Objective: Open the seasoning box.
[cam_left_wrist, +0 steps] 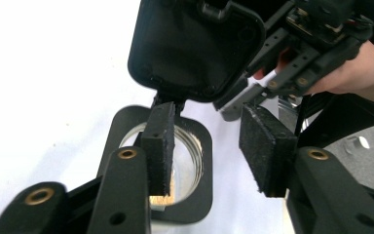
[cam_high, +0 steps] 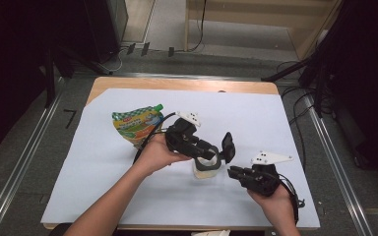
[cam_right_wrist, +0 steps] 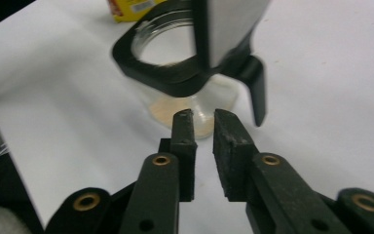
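Observation:
A small clear jar (cam_high: 205,169) with a black square collar (cam_left_wrist: 202,195) stands mid-table, with a pale layer in its bottom. Its black flip lid (cam_high: 228,146) stands raised at the far side. My left gripper (cam_high: 211,152) hovers over the jar mouth, jaws open; one pad (cam_left_wrist: 158,146) hangs above the opening, the other outside the collar, neither pressing. My right gripper (cam_high: 232,172) sits just right of the jar, low over the paper. In the right gripper view its jaws (cam_right_wrist: 203,119) stand a narrow gap apart with nothing between them, pointing at the jar's glass base (cam_right_wrist: 175,105).
A green and yellow spouted pouch (cam_high: 137,124) lies flat to the left of the jar. White paper (cam_high: 256,118) covers the wooden table (cam_high: 177,83). Cables and metal rails run along the floor on both sides.

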{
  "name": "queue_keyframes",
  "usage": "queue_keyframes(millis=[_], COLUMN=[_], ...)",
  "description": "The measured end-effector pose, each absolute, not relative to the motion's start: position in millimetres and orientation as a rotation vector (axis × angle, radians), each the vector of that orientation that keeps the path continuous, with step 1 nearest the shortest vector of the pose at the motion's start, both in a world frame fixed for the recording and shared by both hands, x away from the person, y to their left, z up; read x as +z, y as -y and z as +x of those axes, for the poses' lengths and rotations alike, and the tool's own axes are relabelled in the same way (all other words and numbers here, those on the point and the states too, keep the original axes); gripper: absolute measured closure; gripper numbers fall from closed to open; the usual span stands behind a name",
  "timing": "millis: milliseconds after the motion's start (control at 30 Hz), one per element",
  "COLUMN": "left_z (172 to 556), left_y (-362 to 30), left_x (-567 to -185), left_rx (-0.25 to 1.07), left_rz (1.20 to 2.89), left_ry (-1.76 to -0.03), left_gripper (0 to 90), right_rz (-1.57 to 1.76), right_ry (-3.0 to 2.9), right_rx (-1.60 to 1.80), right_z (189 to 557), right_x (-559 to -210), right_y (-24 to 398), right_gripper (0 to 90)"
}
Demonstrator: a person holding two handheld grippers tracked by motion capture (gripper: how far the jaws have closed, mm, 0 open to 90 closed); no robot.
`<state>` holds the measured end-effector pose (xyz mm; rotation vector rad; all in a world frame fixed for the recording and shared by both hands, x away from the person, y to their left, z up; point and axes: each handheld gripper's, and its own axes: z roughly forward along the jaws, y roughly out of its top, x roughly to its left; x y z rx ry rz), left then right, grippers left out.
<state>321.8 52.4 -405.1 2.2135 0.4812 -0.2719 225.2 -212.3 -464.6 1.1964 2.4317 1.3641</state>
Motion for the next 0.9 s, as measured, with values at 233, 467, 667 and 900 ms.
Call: queue_keyframes(millis=[233, 467, 667, 900], left_z=[316.4, 311.8, 313.1, 309.2], left_y=[-67.5, -82.0, -98.1, -113.8], left_x=[-407.5, -408.5, -408.1, -405.0], left_rx=[-0.227, -0.225, -0.229, -0.223], left_rz=[2.196, 2.181, 2.180, 2.161], left_ry=[-0.497, -0.505, -0.544, -0.561], left_gripper=[54.2, 58.6, 53.8, 50.1], right_rz=[1.170, 1.083, 1.048, 1.025], right_ry=[-2.499, -2.526, -2.541, -2.583], right_rx=[1.398, 1.400, 1.399, 1.411], right_z=[212.9, 205.3, 203.0, 200.5], right_x=[-463.6, -457.8, -457.0, -455.5], right_y=[197.7, 179.1, 170.2, 153.8], right_gripper=[73.0, 68.9, 63.9, 58.9])
